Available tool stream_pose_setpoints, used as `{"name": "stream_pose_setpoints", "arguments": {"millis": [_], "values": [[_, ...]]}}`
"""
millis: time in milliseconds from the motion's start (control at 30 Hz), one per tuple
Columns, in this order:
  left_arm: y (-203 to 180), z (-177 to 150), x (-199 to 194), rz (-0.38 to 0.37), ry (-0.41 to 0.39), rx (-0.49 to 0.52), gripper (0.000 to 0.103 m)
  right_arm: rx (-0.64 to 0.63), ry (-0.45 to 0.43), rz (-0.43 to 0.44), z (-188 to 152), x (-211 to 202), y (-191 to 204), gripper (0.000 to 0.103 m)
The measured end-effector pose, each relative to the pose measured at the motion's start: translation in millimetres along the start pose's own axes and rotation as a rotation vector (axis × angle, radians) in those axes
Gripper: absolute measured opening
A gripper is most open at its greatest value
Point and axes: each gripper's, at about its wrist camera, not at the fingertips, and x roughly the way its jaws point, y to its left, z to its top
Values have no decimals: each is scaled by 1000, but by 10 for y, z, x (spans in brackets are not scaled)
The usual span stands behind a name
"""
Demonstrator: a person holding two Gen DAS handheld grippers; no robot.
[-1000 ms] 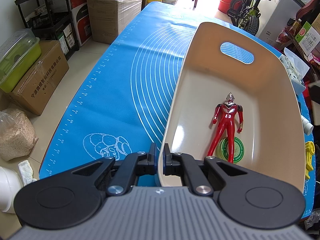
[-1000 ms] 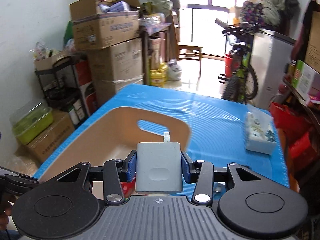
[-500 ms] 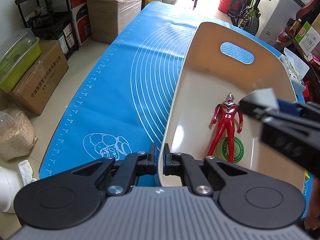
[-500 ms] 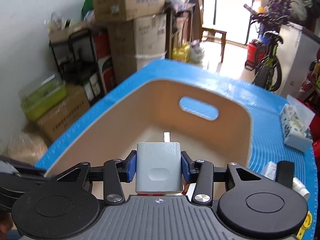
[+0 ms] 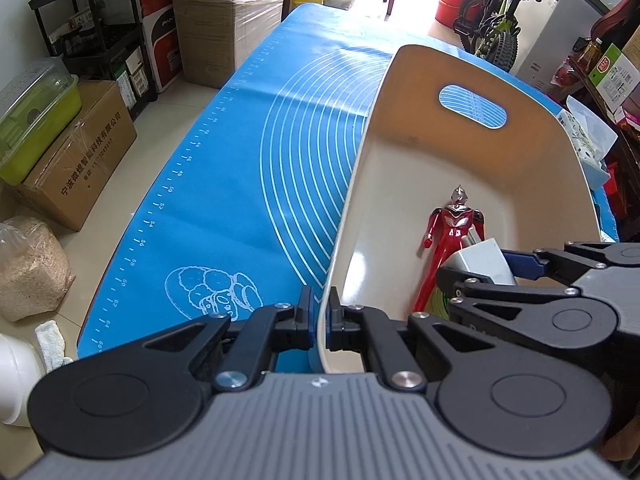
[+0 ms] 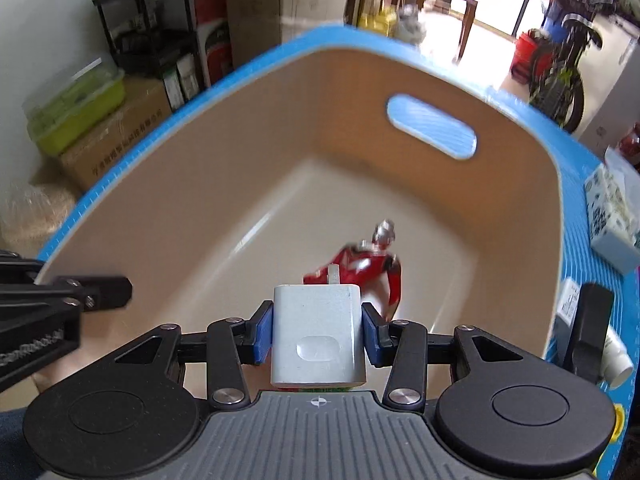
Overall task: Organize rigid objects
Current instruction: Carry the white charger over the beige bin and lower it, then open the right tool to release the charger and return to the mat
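Note:
A beige bin (image 5: 520, 168) with a handle slot stands on the blue mat (image 5: 240, 168). My left gripper (image 5: 318, 324) is shut on the bin's near rim. A red toy figure (image 5: 450, 240) lies on the bin floor, its feet on a green round lid (image 5: 434, 306). My right gripper (image 6: 318, 330) is shut on a white charger plug (image 6: 318, 334) and holds it inside the bin, above the figure (image 6: 360, 264). It shows in the left wrist view (image 5: 480, 266) too, with the plug (image 5: 482, 258) between its pads.
Right of the bin on the mat lie a tissue pack (image 6: 612, 216), a black object (image 6: 590, 324) and a white tube (image 6: 616, 360). Cardboard boxes (image 5: 76, 152), a shelf and a bicycle (image 5: 492, 20) stand on the floor around the table.
My right gripper has come forward and down over the bin with the plug, entering the left wrist view from the right. The left gripper has not moved.

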Motion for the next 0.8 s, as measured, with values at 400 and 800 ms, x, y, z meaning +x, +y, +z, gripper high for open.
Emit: {"name": "stream_pose_setpoints", "arguments": {"millis": [400,800], "values": [[-5,1,3,0,1,-3,7,28,-13,6,-1,-48,-58,54],[16,16,-9,-1,1,-4,7,134,-200,23,-29,-670,-507,73]]}}
